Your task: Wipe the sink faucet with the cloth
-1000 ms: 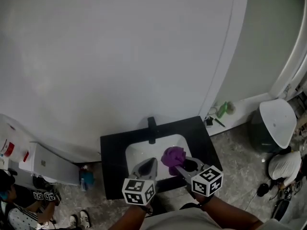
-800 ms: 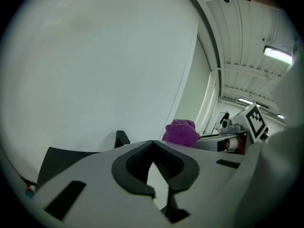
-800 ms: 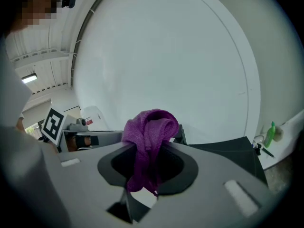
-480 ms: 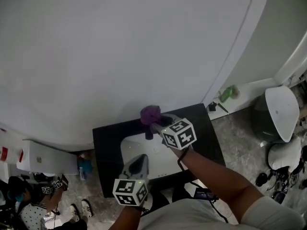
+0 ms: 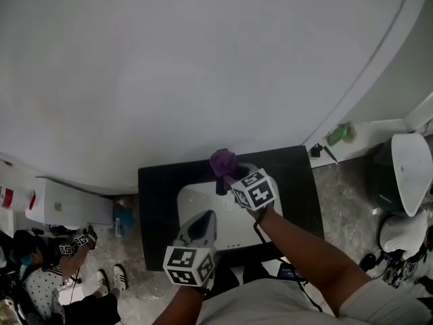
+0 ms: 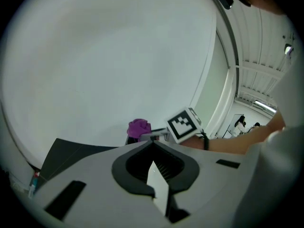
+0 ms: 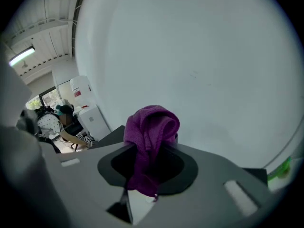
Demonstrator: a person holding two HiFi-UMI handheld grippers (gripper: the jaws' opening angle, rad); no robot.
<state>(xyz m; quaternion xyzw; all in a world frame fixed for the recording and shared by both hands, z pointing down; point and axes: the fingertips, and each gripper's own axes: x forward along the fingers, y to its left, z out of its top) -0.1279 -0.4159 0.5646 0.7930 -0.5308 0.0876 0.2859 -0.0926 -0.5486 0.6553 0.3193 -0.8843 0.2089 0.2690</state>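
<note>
A black faucet (image 5: 220, 185) stands at the back of a white sink basin (image 5: 196, 205) set in a black counter (image 5: 157, 202). My right gripper (image 5: 229, 174) is shut on a bunched purple cloth (image 5: 223, 161), and the cloth rests on top of the faucet. In the right gripper view the cloth (image 7: 151, 127) hangs between the jaws and hides most of the faucet. My left gripper (image 5: 205, 217) hangs shut and holds nothing over the front of the basin, apart from the faucet. From the left gripper view the cloth (image 6: 138, 127) shows ahead, beside the right gripper's marker cube (image 6: 184, 124).
A curved white wall (image 5: 203, 59) rises right behind the counter. A white cabinet (image 5: 64, 212) and a seated person (image 5: 30, 276) are at the lower left. At the right a white bin (image 5: 406, 175) stands on the floor, with a green bottle (image 5: 338, 134) on a ledge.
My right gripper has carried the purple cloth from over the basin up and back onto the faucet. The left gripper stayed near the basin's front.
</note>
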